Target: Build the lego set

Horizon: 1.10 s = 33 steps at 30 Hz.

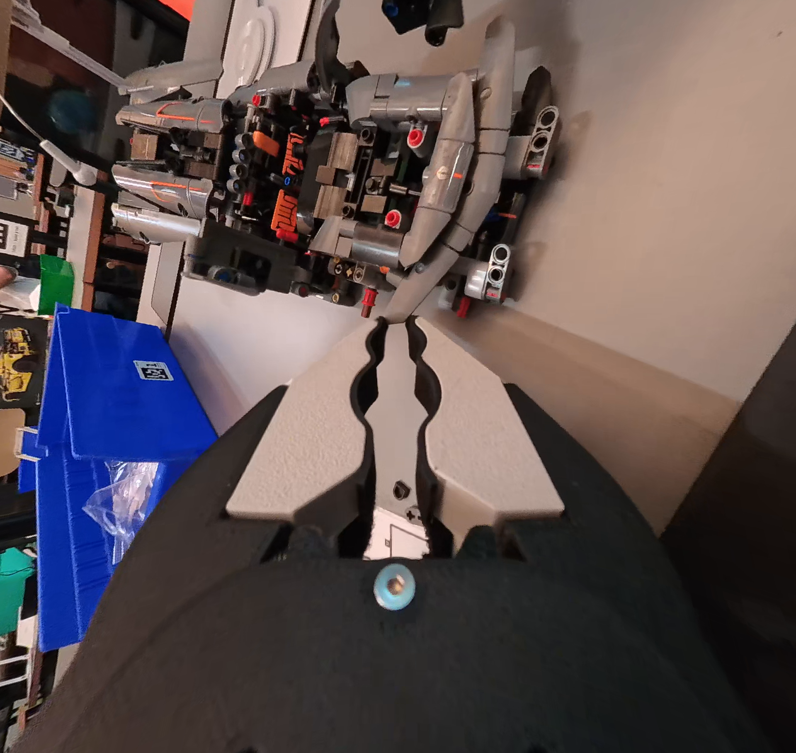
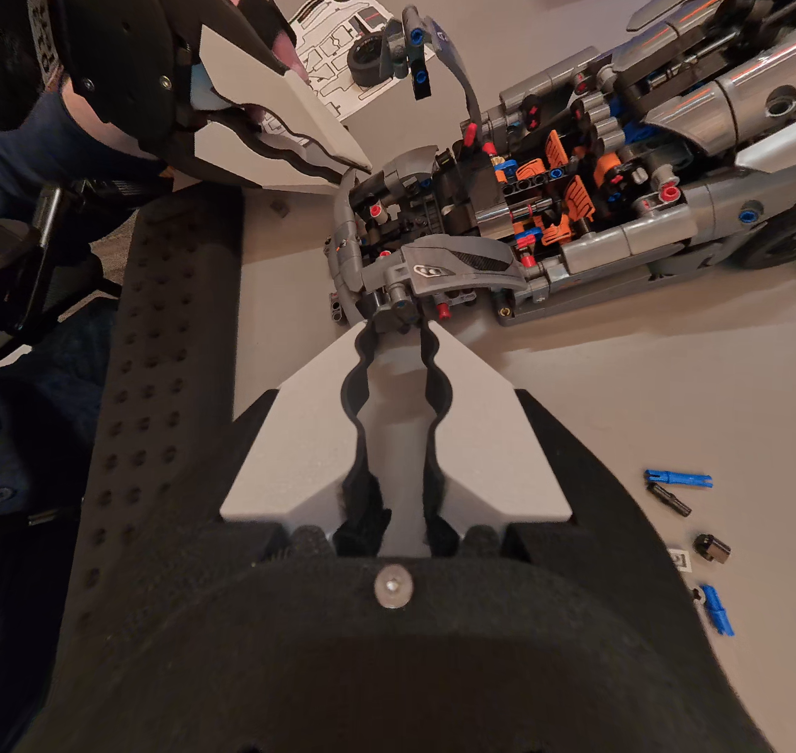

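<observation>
Lego car [image 1: 344,181] on table; blue bin [image 1: 116,452] holds plastic bag [image 1: 116,504].

Left gripper [image 1: 394,321] with pale grey wedge fingers [image 1: 314,430], wavy black inner pads, textured black body, bluish washer and screw near the camera, right gripper [image 2: 394,327] alike with a silver screw, dark blue sleeve [image 2: 64,138] at far left

We are seeing glossy grey plastic panels on the car [image 2: 603,198], with silvery shells [image 1: 172,189] catching light at its far end. We are looking at matt, grainy pale fingers [image 2: 301,443] in rough black housing. Beside the car, the table [image 2: 603,387] is looking smooth and matt, the bin [image 1: 112,409] shiny blue plastic, the sheet [image 2: 336,64] paper.
</observation>
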Tool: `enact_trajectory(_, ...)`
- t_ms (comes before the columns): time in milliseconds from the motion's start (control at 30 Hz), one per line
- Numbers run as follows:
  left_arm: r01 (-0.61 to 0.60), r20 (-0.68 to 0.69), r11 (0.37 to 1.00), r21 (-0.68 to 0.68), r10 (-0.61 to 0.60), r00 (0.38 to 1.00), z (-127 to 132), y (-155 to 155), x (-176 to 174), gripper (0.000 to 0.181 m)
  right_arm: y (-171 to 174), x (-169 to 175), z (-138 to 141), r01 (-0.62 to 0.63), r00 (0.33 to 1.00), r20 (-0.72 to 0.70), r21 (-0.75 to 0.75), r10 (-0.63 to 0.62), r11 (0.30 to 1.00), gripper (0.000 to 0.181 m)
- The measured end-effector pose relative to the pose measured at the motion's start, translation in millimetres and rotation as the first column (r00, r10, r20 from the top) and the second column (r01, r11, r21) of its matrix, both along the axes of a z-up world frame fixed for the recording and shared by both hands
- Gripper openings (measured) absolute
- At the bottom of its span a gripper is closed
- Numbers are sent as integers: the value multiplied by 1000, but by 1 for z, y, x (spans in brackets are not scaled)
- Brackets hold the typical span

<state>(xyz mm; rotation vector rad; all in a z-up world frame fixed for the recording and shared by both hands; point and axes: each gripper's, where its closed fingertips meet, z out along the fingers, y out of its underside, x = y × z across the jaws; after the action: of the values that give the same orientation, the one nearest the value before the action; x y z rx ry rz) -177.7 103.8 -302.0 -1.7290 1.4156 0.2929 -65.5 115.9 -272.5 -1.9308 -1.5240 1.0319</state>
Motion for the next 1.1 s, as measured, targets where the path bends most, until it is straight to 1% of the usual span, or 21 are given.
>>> enact_trajectory(167,4,65,998,-64,0,998,1,-1,2,7,1,-2,4,13,999,-30,-11,-13,1000,19)
enact_trajectory(433,33,118,989,-142,-16,993,-2,-3,4,8,2,-2,6,16,999,-42,-24,-17,1000,19)
enact_trajectory(567,42,135,988,-146,-23,991,-1,-3,5,8,3,-1,7,16,999,-46,-29,-18,999,19)
enact_trajectory(867,70,127,987,-143,-52,991,-1,-4,10,8,4,3,7,12,999,-44,-37,-14,999,19)
enact_trajectory(933,65,127,989,-135,-47,991,-1,-4,9,8,3,3,6,10,999,-38,-36,-12,999,19)
enact_trajectory(1000,33,105,992,-124,-20,994,0,-3,3,8,3,2,5,8,999,-33,-31,-9,999,19)
enact_trajectory(1033,16,93,993,-120,-5,996,1,-4,-2,11,3,2,5,8,999,-33,-30,-9,1000,19)
enact_trajectory(1100,38,134,989,-145,-19,991,6,-15,0,18,3,1,6,11,999,-39,-29,-12,1000,19)
